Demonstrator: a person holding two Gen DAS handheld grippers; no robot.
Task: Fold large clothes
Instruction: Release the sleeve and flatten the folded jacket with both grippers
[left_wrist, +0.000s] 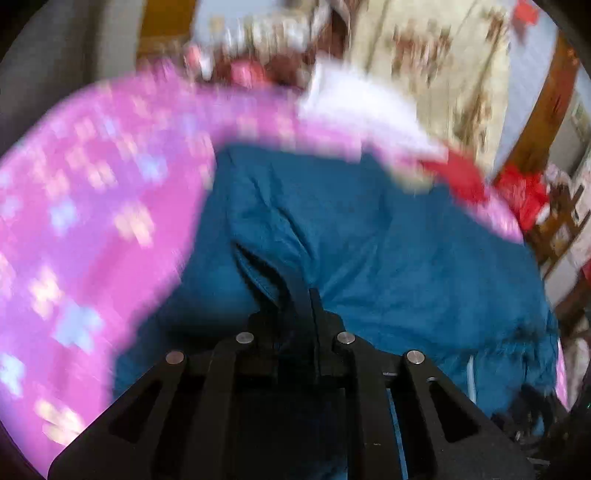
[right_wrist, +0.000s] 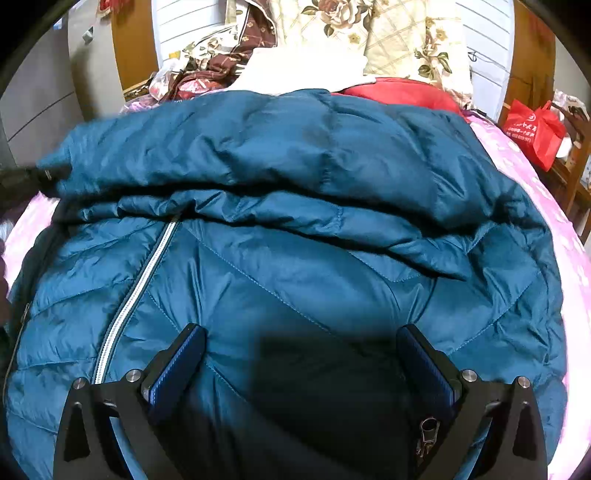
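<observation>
While the teal down jacket (right_wrist: 295, 206) lies spread over the pink patterned bedspread (left_wrist: 74, 221) on the bed, the left gripper (left_wrist: 295, 295) has its jaws nearly together, pinched on a raised fold of the jacket's fabric. That view is blurred. The right gripper (right_wrist: 301, 354) hovers low over the jacket's front panel with its jaws spread wide and nothing between them; its blue pads (right_wrist: 177, 365) stand apart above the quilted cloth. A silver zipper (right_wrist: 136, 295) runs diagonally just to the left of that gripper. Beyond the jacket are a red garment (right_wrist: 402, 92), floral pillows (right_wrist: 369, 33) and, off to the side, a red bag (right_wrist: 535, 129).
</observation>
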